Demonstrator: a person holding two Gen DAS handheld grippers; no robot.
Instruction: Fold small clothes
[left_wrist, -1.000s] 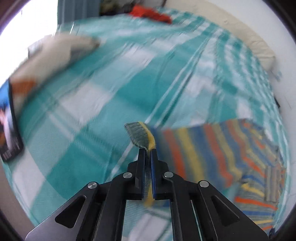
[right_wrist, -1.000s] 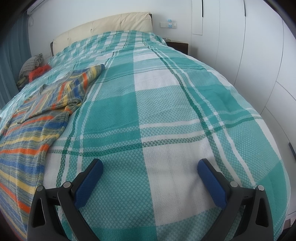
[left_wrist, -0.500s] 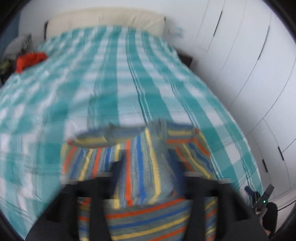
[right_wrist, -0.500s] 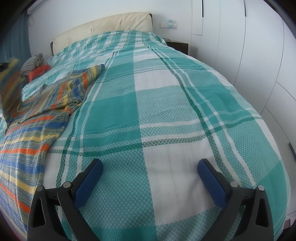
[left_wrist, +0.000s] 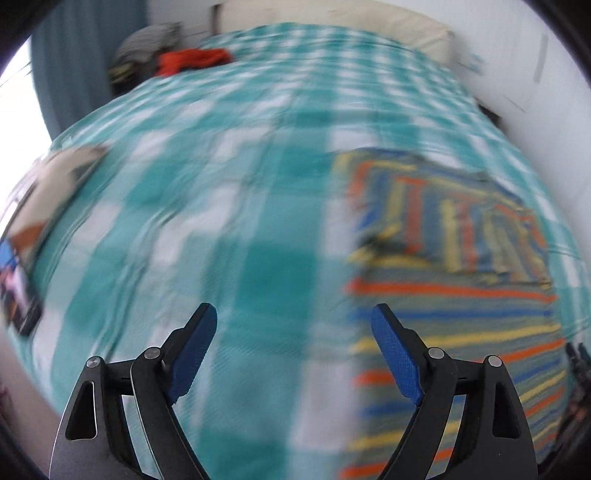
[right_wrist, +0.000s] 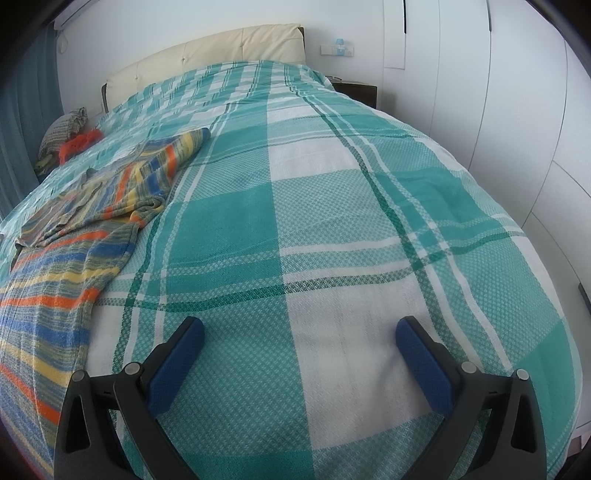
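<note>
A striped garment (left_wrist: 454, 280) in orange, blue, yellow and grey lies flat on the teal checked bedspread (left_wrist: 229, 206), its sleeve part folded across the top. My left gripper (left_wrist: 293, 317) hovers over bare bedspread just left of the garment's edge; its jaws are opening wide with nothing between them. The left wrist view is blurred by motion. In the right wrist view the same garment (right_wrist: 74, 243) lies at the left. My right gripper (right_wrist: 299, 332) is open over the bedspread (right_wrist: 332, 221), to the right of the garment and holding nothing.
A pile of clothes, one orange (left_wrist: 192, 61), sits at the bed's far left near the cream headboard (right_wrist: 221, 48). A beige item and a dark flat object (left_wrist: 22, 299) lie at the left edge. White wardrobe doors (right_wrist: 498, 110) run along the right.
The left gripper held the garment's sleeve shut between its pads, carried it across over the garment, let go and swung back left. The sleeve now lies folded. The right gripper has not moved.
</note>
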